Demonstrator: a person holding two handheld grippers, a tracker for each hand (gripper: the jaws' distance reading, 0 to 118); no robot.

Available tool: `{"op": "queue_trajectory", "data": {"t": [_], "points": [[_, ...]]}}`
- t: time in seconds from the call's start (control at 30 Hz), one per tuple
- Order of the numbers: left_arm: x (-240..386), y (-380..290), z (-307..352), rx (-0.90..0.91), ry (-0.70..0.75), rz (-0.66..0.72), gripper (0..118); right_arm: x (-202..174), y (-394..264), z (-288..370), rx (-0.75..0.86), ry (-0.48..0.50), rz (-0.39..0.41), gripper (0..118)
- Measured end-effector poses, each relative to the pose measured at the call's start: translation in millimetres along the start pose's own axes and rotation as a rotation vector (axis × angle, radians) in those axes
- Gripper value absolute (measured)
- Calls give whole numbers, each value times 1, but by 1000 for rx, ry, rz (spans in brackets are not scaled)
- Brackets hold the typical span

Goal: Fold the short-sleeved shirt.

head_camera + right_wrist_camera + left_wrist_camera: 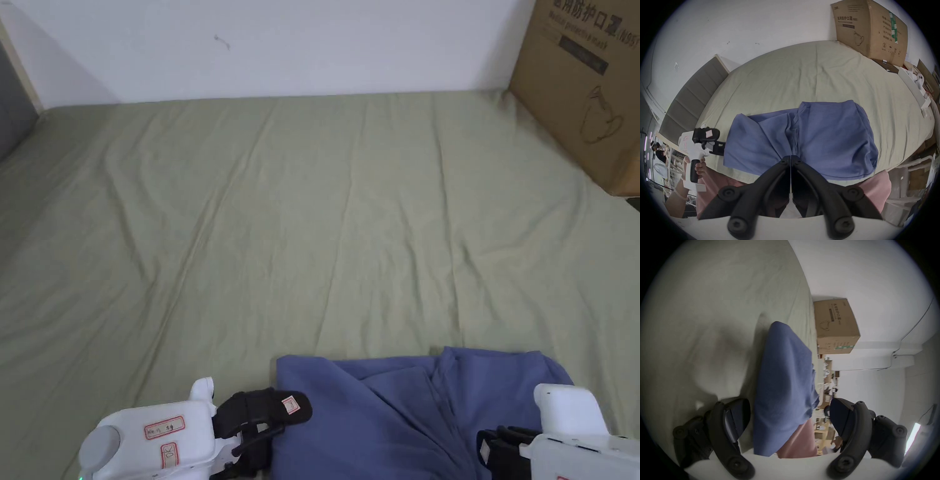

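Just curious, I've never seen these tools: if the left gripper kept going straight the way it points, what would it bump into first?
Most likely the blue shirt: the left gripper is open, the shirt's edge between its jaws.
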State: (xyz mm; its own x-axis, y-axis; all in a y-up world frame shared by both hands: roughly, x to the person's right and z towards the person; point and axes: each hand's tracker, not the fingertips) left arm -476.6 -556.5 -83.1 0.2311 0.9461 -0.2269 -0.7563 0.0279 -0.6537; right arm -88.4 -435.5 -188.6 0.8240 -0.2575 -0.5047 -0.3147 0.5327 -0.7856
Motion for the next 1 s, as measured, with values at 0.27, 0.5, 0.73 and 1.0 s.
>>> {"op": "queue_trajectory", "data": {"t": [0.27, 0.5, 0.73, 1.0], "points": [[-16, 9, -2, -66, 151, -148, 14, -16, 0, -7, -41, -1, 47, 1], [-9, 26, 51, -63, 245, -241, 13, -24, 4, -13, -47, -4, 44, 1], [-12, 50, 175, 61, 511, -249, 13, -26, 4, -20, -64, 17, 57, 1], [20, 39, 226, 176, 598, -201, 13, -23, -2, -27, -85, 31, 43, 1]]}}
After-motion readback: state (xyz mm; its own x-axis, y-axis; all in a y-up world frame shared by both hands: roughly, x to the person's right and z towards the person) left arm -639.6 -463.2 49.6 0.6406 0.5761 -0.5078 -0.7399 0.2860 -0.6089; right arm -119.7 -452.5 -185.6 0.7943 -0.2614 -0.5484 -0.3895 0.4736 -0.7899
